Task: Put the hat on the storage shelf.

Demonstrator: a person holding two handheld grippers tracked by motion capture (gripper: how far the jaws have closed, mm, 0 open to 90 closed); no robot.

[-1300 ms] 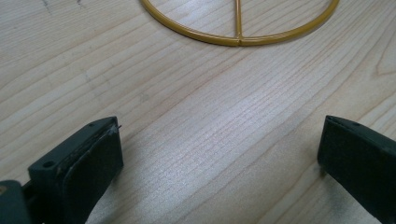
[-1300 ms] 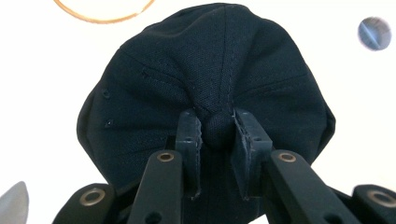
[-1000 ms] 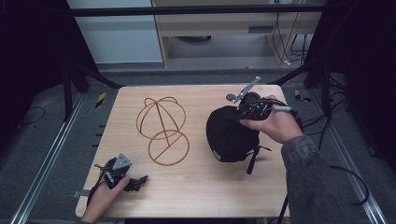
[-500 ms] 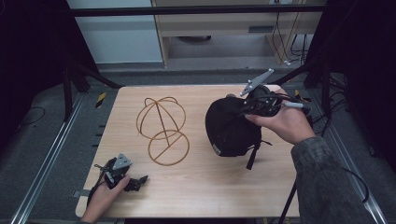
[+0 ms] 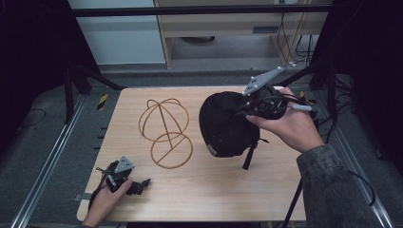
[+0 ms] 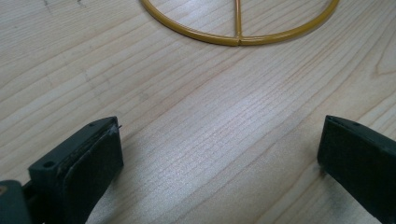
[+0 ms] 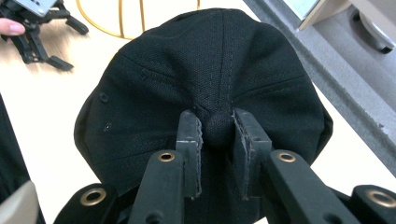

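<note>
A black cap (image 5: pixel 225 124) hangs off the wooden table (image 5: pixel 266 187) at the right, pinched at its crown. My right gripper (image 5: pixel 243 113) is shut on the cap's top button (image 7: pixel 217 127), its two pads pressing the fabric from both sides. A golden wire hat stand (image 5: pixel 165 129) stands upright left of the cap, and its base ring (image 6: pixel 238 32) lies just ahead of my left gripper (image 6: pixel 219 154). That left gripper (image 5: pixel 140 185) rests on the table near the front left corner, jaws wide apart with bare wood between them.
A strap (image 5: pixel 249 154) dangles from the cap toward the table. Black frame posts stand at both sides, and a metal rail (image 5: pixel 45 166) runs along the left. A cabinet and cables lie beyond the far edge. In the right gripper view the left gripper (image 7: pixel 39 32) sits far off.
My right gripper has lifted the cap up and toward the right, so the cap now hangs tilted above the table. The left hand has stayed put.
</note>
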